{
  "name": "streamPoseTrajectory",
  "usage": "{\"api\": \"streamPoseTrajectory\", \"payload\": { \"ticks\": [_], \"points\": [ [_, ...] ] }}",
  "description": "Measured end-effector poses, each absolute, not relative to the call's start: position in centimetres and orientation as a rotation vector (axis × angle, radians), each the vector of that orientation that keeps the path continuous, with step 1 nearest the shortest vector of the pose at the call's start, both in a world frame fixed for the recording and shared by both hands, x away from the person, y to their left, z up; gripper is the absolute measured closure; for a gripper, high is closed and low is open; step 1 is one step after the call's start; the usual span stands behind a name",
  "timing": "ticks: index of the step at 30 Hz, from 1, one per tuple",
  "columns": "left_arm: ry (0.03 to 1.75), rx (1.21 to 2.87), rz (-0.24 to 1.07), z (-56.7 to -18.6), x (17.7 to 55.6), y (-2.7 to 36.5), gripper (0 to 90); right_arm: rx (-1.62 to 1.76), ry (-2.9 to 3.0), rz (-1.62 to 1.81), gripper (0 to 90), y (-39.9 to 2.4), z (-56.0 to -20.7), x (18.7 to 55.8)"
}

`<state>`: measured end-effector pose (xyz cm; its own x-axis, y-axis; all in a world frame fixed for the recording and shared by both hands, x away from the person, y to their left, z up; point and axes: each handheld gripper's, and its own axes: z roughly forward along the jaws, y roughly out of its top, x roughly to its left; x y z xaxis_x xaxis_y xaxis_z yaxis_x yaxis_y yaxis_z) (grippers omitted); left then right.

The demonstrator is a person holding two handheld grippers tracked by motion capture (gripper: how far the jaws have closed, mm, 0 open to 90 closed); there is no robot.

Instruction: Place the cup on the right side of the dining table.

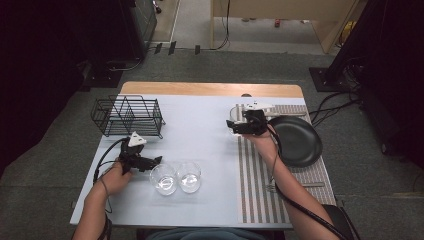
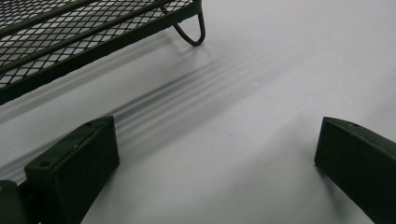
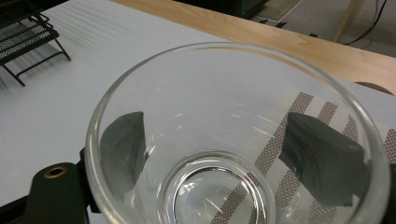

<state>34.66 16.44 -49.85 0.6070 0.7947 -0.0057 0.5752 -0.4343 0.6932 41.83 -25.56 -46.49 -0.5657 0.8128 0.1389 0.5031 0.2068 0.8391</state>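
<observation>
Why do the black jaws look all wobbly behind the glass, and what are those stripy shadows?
Right gripper view: the curved clear glass bends the jaws seen through it, with small glare glints. Left gripper view: the wire rack casts soft striped shadows on the table.

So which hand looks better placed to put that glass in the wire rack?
The right: its hand-held gripper already has its jaws around the glass by the striped placemat. The left hand-held gripper is open over bare table beside the rack.
</observation>
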Motion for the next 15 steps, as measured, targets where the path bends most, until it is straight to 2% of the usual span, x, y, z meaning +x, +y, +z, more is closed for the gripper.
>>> {"api": "streamPoseTrajectory", "payload": {
  "ticks": [15],
  "points": [
    [1.075,2.167,0.426,-49.85,34.66,16.44,0.0,1.294,2.115,1.278,19.7,-26.35,-47.09,42.49]
  ]
}}
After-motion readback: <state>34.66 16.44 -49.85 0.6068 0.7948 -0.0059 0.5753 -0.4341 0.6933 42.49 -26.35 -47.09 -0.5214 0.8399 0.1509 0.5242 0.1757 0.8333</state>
